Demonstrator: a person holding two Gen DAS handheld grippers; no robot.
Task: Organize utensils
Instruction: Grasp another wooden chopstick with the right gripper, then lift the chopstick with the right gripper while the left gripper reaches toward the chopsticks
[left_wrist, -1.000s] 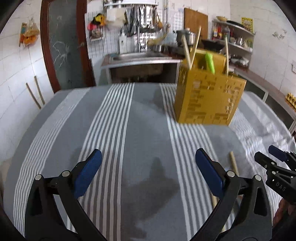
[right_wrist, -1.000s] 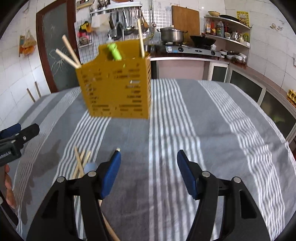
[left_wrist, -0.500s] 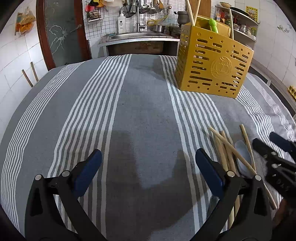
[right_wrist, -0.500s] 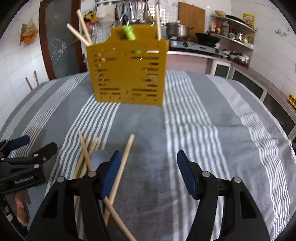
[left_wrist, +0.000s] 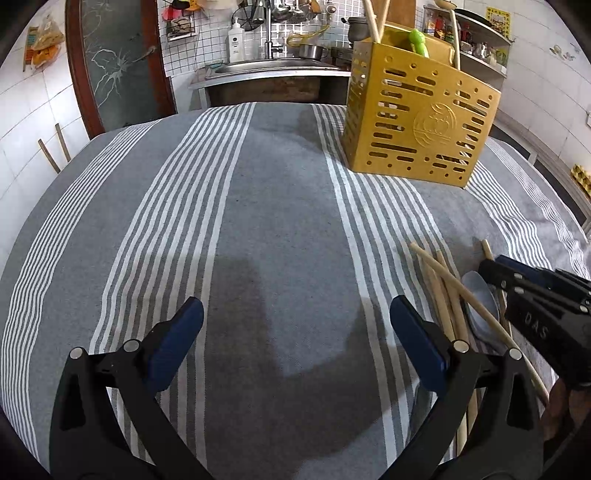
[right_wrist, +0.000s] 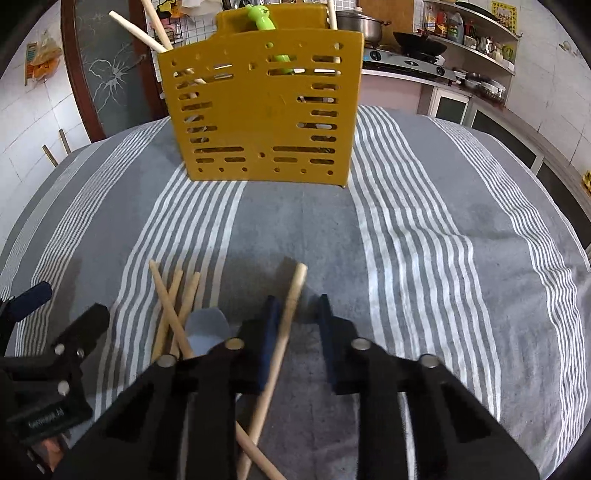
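Observation:
A yellow slotted utensil basket (right_wrist: 262, 107) stands on the striped cloth, with wooden sticks and a green-handled utensil (right_wrist: 263, 16) in it; it also shows in the left wrist view (left_wrist: 417, 110). Several wooden chopsticks (right_wrist: 170, 314) and a pale blue spoon (right_wrist: 207, 328) lie loose on the cloth. My right gripper (right_wrist: 297, 306) is low over them, its jaws narrowed around one wooden stick (right_wrist: 282, 332), with a gap still showing on the right side. My left gripper (left_wrist: 295, 328) is wide open and empty over bare cloth, left of the pile (left_wrist: 447, 295).
The grey and white striped cloth (left_wrist: 258, 206) covers the table. A sink counter (left_wrist: 273, 70) and a door stand behind it; a stove and shelves (right_wrist: 417, 51) are at the back right.
Both grippers moved forward and lower. My right gripper's jaws went from wide open to narrowed around one wooden stick. The basket looms closer.

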